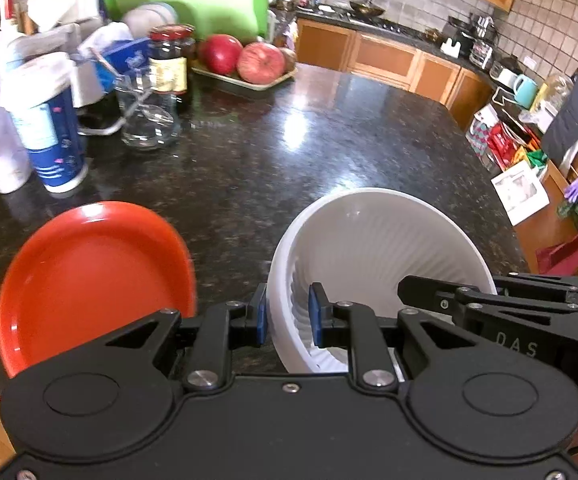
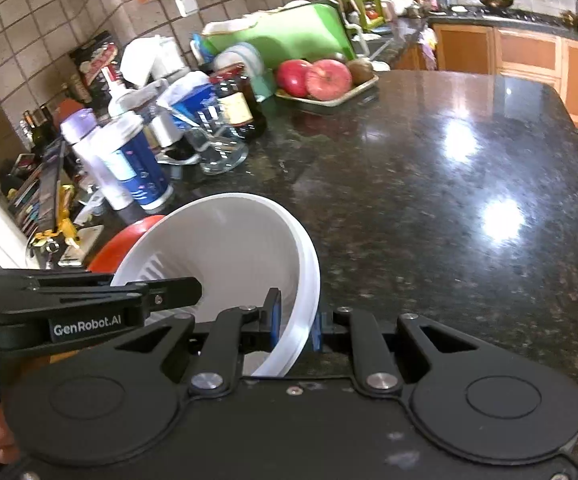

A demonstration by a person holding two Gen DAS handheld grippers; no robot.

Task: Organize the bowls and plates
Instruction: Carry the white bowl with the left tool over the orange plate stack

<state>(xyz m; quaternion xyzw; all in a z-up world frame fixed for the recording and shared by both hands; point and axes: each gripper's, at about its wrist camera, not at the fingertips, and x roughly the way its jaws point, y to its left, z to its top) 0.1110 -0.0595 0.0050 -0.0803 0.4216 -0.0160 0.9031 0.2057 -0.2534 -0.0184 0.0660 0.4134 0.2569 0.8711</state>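
Observation:
A white ribbed bowl (image 1: pixel 381 248) (image 2: pixel 225 248) is held from both sides over the dark granite counter (image 1: pixel 289 152). My left gripper (image 1: pixel 288 316) is shut on the bowl's left wall, one blue pad inside and one outside. My right gripper (image 2: pixel 295 322) is shut on the bowl's right rim. Each gripper shows in the other's view: the right gripper (image 1: pixel 421 288) at the bowl's far side, the left gripper (image 2: pixel 193 292) reaching in from the left. An orange plate (image 1: pixel 89 272) (image 2: pixel 129 236) lies on the counter just left of the bowl.
Bottles (image 1: pixel 49 132), a glass jar (image 1: pixel 149 120) and a dark jar (image 1: pixel 169 64) crowd the counter's back left. A tray of red apples (image 1: pixel 249 64) and a green board (image 1: pixel 193 8) stand behind. The counter's edge drops off at the right (image 1: pixel 489 184).

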